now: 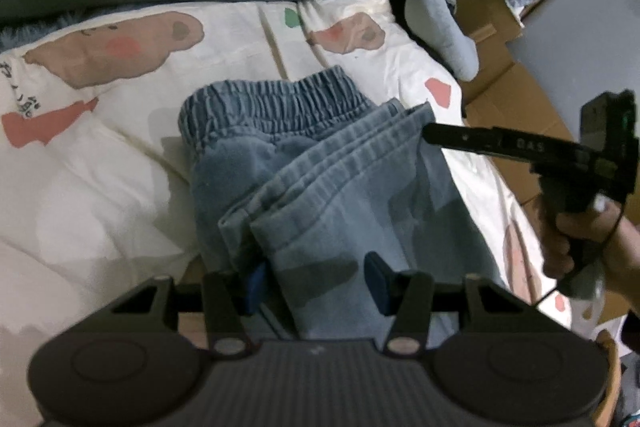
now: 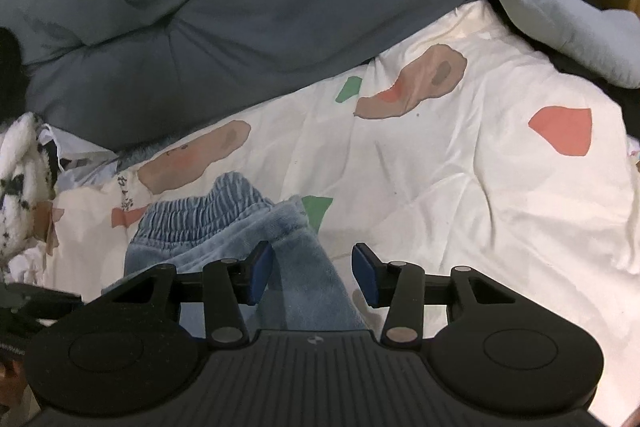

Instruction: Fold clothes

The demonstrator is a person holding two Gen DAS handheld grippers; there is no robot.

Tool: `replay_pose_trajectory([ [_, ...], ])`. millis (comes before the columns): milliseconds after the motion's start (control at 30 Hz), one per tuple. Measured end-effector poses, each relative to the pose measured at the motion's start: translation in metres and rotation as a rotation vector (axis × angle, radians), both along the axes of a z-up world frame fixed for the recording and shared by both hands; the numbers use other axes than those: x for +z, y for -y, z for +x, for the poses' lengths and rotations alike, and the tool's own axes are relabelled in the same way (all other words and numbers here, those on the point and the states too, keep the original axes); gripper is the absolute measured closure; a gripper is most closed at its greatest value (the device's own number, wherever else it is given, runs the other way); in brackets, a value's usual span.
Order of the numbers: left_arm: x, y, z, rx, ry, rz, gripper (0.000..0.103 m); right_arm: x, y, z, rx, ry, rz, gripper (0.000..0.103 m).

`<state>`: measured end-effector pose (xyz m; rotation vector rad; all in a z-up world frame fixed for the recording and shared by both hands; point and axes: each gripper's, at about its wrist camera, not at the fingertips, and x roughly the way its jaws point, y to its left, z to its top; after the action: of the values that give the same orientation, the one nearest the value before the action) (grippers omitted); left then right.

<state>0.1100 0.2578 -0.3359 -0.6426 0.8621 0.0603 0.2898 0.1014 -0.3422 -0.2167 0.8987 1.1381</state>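
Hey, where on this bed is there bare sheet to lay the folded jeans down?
Most free: the white patterned sheet right of the blue denim jeans, bordered by the dark grey duvet and light blue plush toy. A smaller patch lies left of the jeans. Crowded: cardboard boxes beyond the bed edge.

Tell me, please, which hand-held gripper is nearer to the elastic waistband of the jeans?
Right. The right hand-held gripper is open over the folded leg hems, just short of the waistband. The left hand-held gripper, also open, sits farther back at the fold end.
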Motion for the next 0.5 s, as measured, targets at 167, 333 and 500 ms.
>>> replay_pose_trajectory([
  [167, -0.004, -0.013, -0.003, 0.046, 0.049, -0.079, 0.062, -0.002, -0.007, 0.002, 0.055, -0.025, 0.016, 0.067],
  [333, 0.001, -0.021, -0.004, 0.075, 0.075, -0.089, 0.092, 0.004, -0.009, 0.005, 0.073, -0.014, 0.011, 0.096],
  [500, 0.003, -0.024, -0.006, 0.082, 0.063, -0.080, 0.093, 0.017, -0.009, 0.002, 0.082, 0.014, 0.035, 0.097],
])
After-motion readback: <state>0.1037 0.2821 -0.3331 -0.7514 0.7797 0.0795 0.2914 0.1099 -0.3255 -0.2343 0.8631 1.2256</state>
